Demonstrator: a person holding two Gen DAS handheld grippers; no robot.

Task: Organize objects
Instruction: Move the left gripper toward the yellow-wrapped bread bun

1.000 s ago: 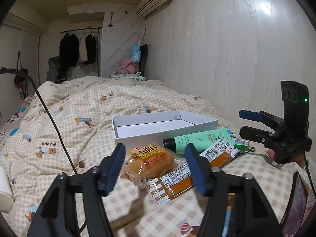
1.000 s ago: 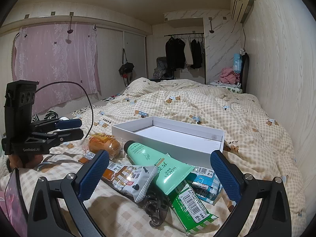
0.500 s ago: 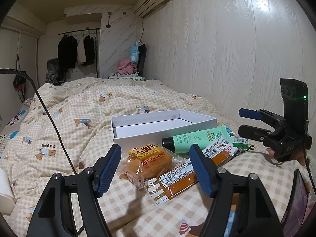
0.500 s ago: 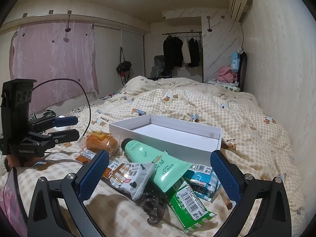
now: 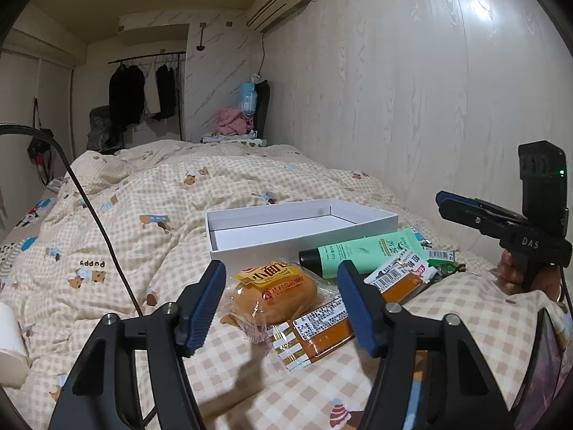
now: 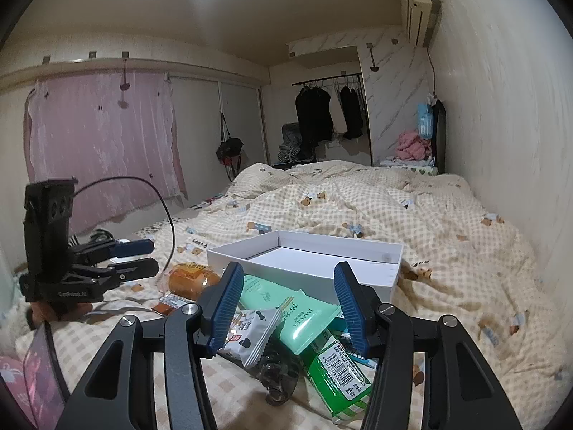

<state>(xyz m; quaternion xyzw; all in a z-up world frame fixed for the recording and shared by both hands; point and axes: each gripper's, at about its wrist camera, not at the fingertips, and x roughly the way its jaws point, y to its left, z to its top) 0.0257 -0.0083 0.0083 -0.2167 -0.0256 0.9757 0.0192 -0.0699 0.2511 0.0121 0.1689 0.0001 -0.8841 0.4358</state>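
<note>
Both released: left gripper (image 5: 281,302) partly hides bun (image 5: 275,295), right gripper (image 6: 286,310) the tube (image 6: 286,308).

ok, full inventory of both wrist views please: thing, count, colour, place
box: 1, white, open, on the bed behind the pile
wrapped bun: 1, orange-brown in clear wrap, in front of the box
tube: 1, mint green with black cap, lying in front of the box
orange snack packet: 1, orange with barcode label, beside the bun
white snack packet: 1, white, against the tube
green packet: 1, green with barcode, under the tube's flat end
quilt: 1, beige check with bears, covering the bed
air conditioner: 1, white, high on the wall
left tool: 1, black with blue pads, open, before the bun
right tool: 1, same, open, over the tube
</note>
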